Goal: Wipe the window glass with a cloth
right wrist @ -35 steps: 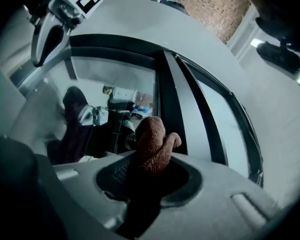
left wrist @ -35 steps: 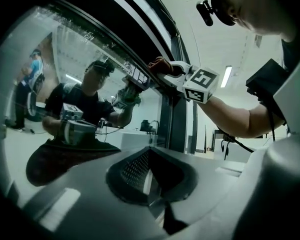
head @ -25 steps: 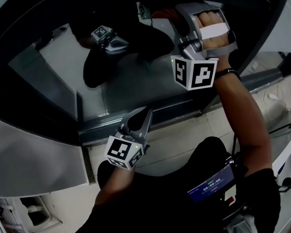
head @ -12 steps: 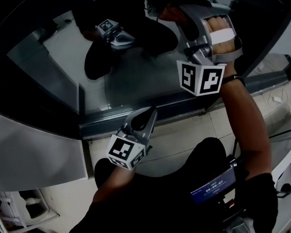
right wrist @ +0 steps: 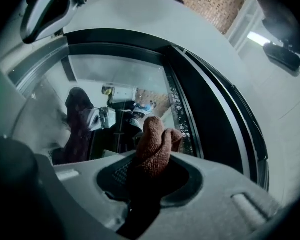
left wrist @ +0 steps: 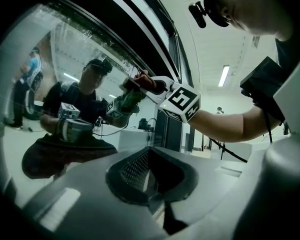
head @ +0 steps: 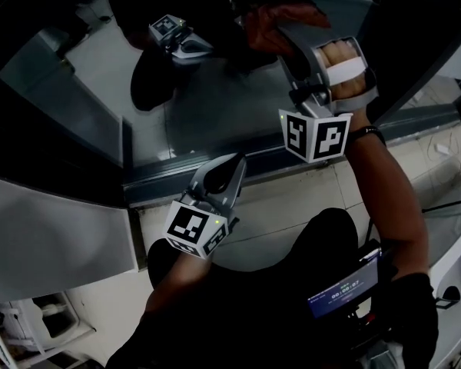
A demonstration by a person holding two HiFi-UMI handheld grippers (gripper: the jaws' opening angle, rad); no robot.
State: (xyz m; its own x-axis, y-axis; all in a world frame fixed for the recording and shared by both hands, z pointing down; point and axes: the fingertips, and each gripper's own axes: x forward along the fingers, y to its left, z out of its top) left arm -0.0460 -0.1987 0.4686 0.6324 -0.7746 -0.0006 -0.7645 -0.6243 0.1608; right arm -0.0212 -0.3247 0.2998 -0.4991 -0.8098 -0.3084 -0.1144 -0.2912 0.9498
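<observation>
A: Right gripper (head: 286,31) state?
B: Clamped on the brown cloth (head: 275,20). The wad sticks out past the jaws and seems to touch the upper part of the window glass (head: 203,121). Left gripper (head: 224,177) is pinched together, empty, just below the glass by the bottom frame (head: 154,184).
A: Risks?
B: The cloth is bunched with a small contact patch, so streaks or missed areas are likely. Drag on the glass could tug it out of the jaws. Too much tilt and a hard jaw tip scrapes the glass.
A: Text?
B: No brands. The screen (head: 339,290), well below the glass, shows timer digits too blurred to read. Marker cubes (head: 315,135) carry patterns only.
</observation>
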